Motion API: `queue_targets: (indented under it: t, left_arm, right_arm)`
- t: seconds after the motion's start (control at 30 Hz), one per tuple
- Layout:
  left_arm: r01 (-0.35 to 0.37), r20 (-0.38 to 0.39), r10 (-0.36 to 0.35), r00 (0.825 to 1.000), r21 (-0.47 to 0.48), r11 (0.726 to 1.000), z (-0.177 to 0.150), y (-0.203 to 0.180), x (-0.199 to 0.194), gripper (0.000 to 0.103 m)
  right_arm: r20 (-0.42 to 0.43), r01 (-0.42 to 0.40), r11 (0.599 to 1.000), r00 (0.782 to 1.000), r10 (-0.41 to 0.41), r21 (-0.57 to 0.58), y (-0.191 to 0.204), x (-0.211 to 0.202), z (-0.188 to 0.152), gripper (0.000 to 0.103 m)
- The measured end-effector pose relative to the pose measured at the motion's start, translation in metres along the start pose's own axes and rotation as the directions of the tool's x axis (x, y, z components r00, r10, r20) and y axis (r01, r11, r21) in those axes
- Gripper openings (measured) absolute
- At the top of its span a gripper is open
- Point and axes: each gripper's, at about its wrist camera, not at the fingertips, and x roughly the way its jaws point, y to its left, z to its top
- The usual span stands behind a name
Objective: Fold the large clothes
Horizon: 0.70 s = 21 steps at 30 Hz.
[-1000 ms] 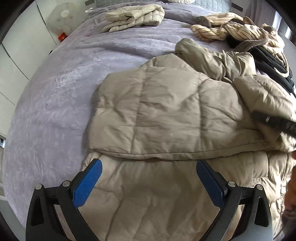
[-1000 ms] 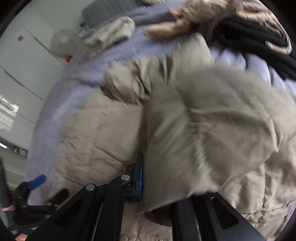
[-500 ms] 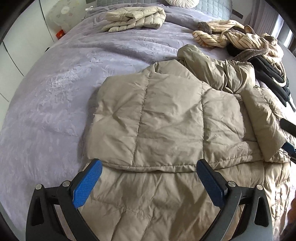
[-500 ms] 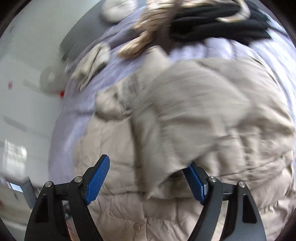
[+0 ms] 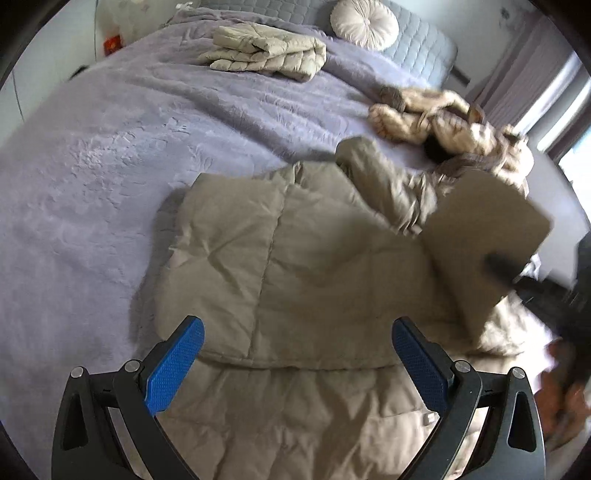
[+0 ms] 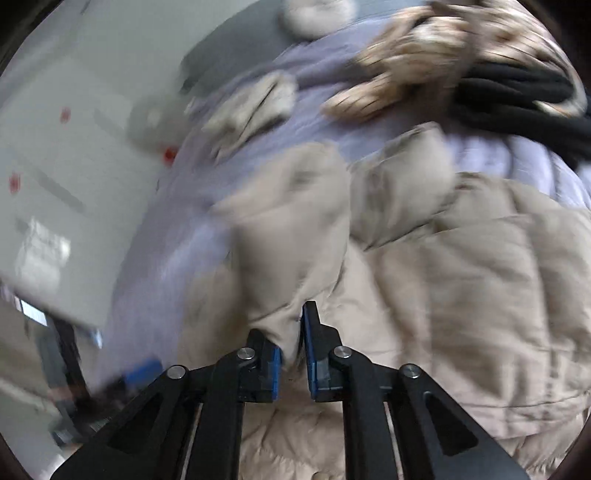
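On a purple bed, a beige puffer coat is lying half folded. Over its near hem the left gripper is hovering, jaws wide and holding nothing. Farther right, the right gripper is pinching a raised sleeve, jaws narrow.

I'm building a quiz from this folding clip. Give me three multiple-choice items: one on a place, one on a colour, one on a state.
1. Where is the folded jacket?
A. far end of the bed
B. floor
C. on the round pillow

2. What colour is the bedspread?
A. green
B. purple
C. red

3. What is the right gripper doing?
A. open
B. shut on nothing
C. shut on the beige down coat

Answers: A, it lies near the round pillow; B, lavender plush; C, coat fabric is pinched between the pads, while the left gripper is open.
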Motion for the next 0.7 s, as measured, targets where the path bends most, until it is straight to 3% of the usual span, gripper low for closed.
queue_targets:
  t: [0.03, 0.07, 0.1, 0.23, 0.37, 0.5, 0.6, 0.63, 0.67, 0.7]
  left_arm:
    - [0.027, 0.001, -0.027, 1.000, -0.015, 1.000, 0.002, 0.003, -0.001, 0.102]
    - [0.055, -0.004, -0.055, 0.998, -0.029, 0.998, 0.004, 0.004, -0.001, 0.102]
    - [0.082, -0.012, -0.082, 0.997, -0.042, 0.996, 0.004, 0.004, 0.000, 0.102]
    - [0.185, -0.060, -0.189, 0.980, -0.065, 0.981, 0.006, -0.004, 0.009, 0.102]
    - [0.223, -0.135, -0.226, 0.965, -0.037, 0.974, 0.002, -0.027, 0.038, 0.102]
    - [0.217, -0.183, -0.216, 0.959, -0.015, 0.976, -0.002, -0.045, 0.065, 0.102]
    - [0.223, -0.187, -0.221, 0.957, -0.010, 0.975, 0.003, -0.057, 0.076, 0.101]
    - [0.224, -0.188, -0.222, 0.957, -0.010, 0.975, 0.005, -0.060, 0.079, 0.092]
    - [0.223, -0.190, -0.220, 0.957, -0.008, 0.975, 0.008, -0.064, 0.081, 0.072]
    - [0.208, -0.198, -0.204, 0.959, -0.003, 0.978, 0.009, -0.067, 0.084, 0.059]
  right_arm:
    - [-0.044, 0.000, 0.999, 0.999, -0.001, -0.035, 0.010, 0.009, -0.005, 0.045]
    - [-0.075, -0.001, 0.999, 0.997, -0.003, -0.049, 0.016, 0.015, -0.009, 0.068]
    - [-0.106, -0.006, 0.998, 0.994, 0.000, -0.058, 0.021, 0.018, -0.016, 0.070]
    - [-0.135, 0.009, 0.999, 0.991, -0.014, -0.038, 0.007, 0.001, -0.035, 0.070]
    - [-0.157, 0.036, 0.991, 0.988, -0.015, 0.129, -0.056, -0.032, -0.060, 0.070]
    - [-0.121, 0.050, 0.922, 0.993, -0.003, 0.385, -0.139, -0.070, -0.085, 0.070]
    - [-0.001, -0.036, 0.820, 0.999, 0.044, 0.571, -0.194, -0.093, -0.094, 0.070]
    - [0.029, -0.058, 0.796, 0.998, 0.050, 0.603, -0.204, -0.097, -0.096, 0.070]
    - [0.061, -0.083, 0.770, 0.996, 0.057, 0.633, -0.215, -0.101, -0.097, 0.070]
    - [0.097, -0.113, 0.746, 0.993, 0.065, 0.657, -0.226, -0.103, -0.095, 0.063]
